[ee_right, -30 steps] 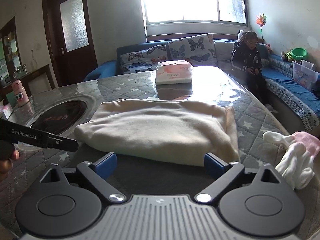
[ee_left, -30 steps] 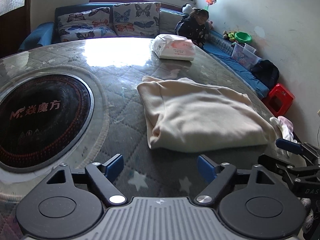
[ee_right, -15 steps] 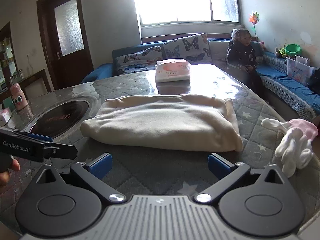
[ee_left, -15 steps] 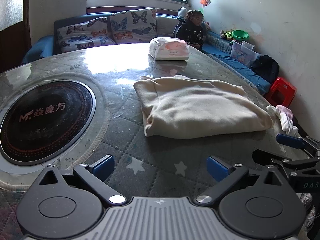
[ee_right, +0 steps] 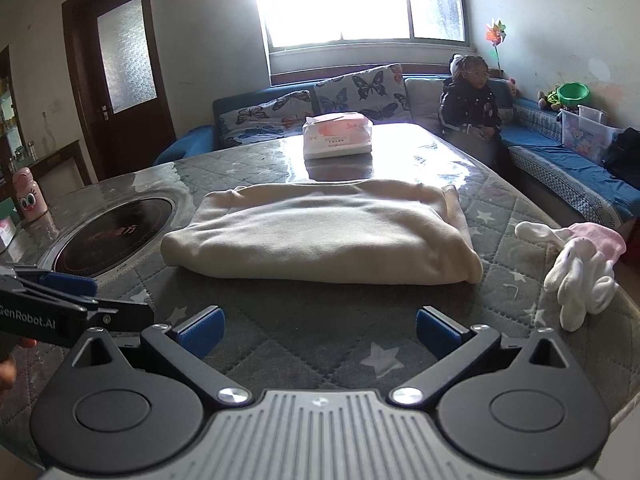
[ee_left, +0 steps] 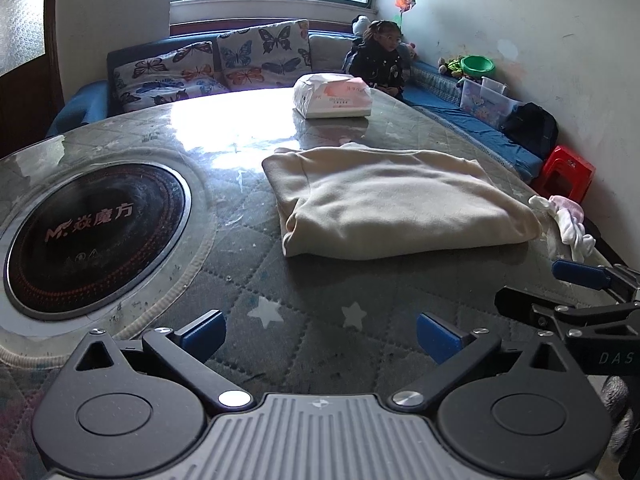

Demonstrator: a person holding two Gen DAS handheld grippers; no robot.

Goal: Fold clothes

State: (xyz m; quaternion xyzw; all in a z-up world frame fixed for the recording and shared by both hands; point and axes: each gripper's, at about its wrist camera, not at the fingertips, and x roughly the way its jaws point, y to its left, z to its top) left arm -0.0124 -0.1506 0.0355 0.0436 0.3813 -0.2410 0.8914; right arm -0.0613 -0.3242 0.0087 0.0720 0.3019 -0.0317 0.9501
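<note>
The folded cream garment [ee_left: 400, 200] lies on the quilted table [ee_left: 248, 240] in the middle of both frames, above and well clear of the fingers. The left gripper [ee_left: 320, 336] stands wide open at the bottom of its frame, holding nothing. The right gripper [ee_right: 319, 330] is likewise spread wide and empty, the cloth's near edge lying beyond its blue pads [ee_right: 202, 330].

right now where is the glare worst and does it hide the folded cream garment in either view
Left wrist view: window glare whitens the glossy quilted grey table top behind the folded cream garment, which stays readable. Right wrist view: the bright window blows out, glare falls near the white and pink tissue pack; the garment is evenly lit.
</note>
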